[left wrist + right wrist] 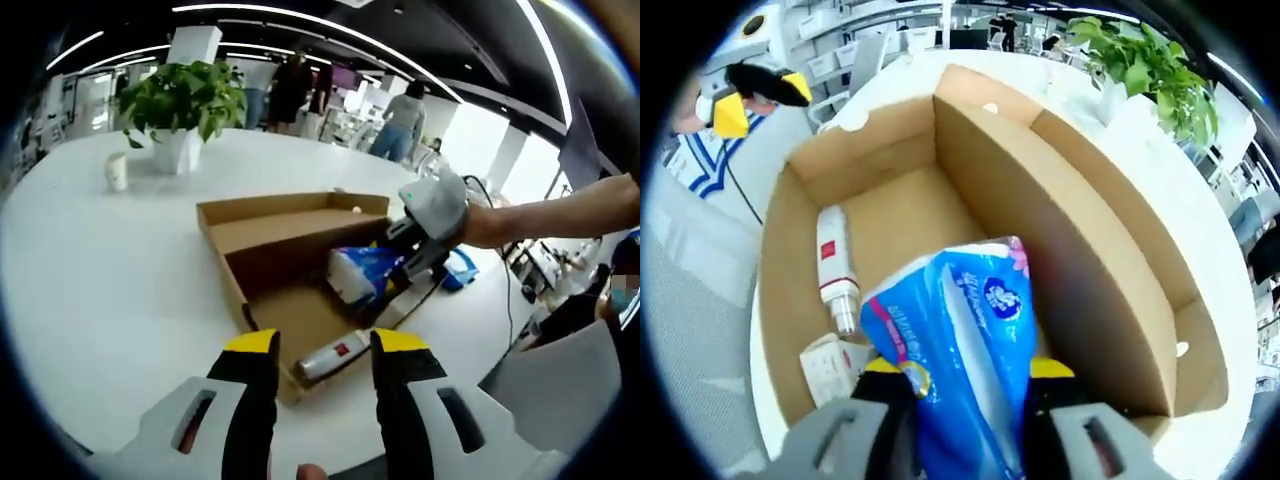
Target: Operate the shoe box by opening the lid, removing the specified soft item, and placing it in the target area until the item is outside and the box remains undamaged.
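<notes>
Right gripper view: the tissue pack (960, 350), soft and squashy, sits pinched mid-body in the right gripper (965, 385), inside the open box (1080, 240). Left gripper (323, 350) hovers with jaws apart near the box's end.

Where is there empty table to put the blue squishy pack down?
The white table lies bare between the shoe box and the potted plant with its paper cup. Inside the box it is crowded: a white bottle lies beside the blue tissue pack clamped in the right gripper.
</notes>
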The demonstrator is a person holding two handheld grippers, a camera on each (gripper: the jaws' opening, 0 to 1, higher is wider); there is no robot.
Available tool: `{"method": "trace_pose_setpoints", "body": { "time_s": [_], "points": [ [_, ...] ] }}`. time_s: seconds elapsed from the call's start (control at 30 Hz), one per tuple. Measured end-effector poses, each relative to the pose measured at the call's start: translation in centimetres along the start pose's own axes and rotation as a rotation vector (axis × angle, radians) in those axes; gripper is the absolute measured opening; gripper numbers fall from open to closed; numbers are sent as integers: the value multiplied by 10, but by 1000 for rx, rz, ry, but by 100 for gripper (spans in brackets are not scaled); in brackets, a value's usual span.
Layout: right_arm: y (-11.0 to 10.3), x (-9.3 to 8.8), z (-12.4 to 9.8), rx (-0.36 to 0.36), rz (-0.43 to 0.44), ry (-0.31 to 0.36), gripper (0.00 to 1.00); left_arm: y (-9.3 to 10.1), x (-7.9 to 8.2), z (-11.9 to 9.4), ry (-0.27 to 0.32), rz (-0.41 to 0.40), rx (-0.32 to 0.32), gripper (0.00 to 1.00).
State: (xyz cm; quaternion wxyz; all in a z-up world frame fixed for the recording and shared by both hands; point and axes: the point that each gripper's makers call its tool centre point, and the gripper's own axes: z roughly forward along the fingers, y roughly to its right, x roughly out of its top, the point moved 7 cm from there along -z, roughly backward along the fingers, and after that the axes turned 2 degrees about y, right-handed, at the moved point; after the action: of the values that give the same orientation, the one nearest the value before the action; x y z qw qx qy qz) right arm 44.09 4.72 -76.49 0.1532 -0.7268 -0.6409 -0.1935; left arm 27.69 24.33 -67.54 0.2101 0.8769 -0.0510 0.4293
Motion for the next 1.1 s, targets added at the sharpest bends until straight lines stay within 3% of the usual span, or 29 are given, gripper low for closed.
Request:
{"method": "trace_pose_setpoints", "body": {
  "time_s": [0.3,1.1],
  "points": [
    [5,2,0,-2,-5,14,35,6,4,-3,7,7,-6,37],
    [0,13,-26,-28,-57,22,36,-3,7,-3,20,14,-17,37]
  ]
}}
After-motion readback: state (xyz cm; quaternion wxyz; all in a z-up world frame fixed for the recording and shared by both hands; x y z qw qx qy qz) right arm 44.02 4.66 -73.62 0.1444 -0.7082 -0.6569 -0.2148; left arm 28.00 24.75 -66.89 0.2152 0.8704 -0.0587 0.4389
